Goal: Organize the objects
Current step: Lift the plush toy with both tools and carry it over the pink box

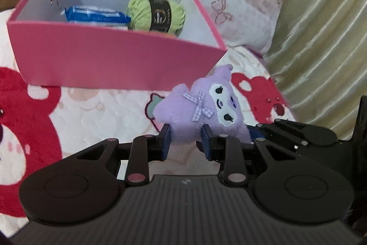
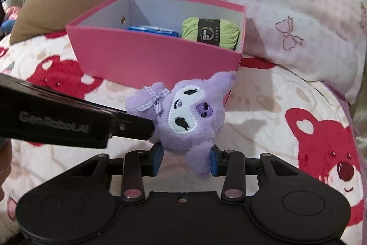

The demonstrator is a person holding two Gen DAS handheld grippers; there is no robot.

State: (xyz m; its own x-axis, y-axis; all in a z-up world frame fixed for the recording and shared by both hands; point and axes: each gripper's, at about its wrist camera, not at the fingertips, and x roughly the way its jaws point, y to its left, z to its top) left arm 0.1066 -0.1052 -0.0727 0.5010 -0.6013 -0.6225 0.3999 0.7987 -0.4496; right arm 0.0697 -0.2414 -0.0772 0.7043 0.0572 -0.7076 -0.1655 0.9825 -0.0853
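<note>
Plush toy (image 2: 188,116) hides both grippers' pad contact, though left gripper (image 1: 186,138) and right gripper (image 2: 187,159) both clench it, lifted at five o'clock of the pink box (image 2: 146,56). Box contents are half hidden by its near wall; bear-print blanket (image 2: 286,130) lies beneath, pillows at twelve o'clock.

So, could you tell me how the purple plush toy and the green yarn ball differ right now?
The purple plush toy is outside the pink box, held up between both grippers; the green yarn ball lies inside the box. The toy has a stitched face and a checked bow; the yarn has a dark paper band. The toy looks larger, though it is nearer the camera. Both are soft.
</note>
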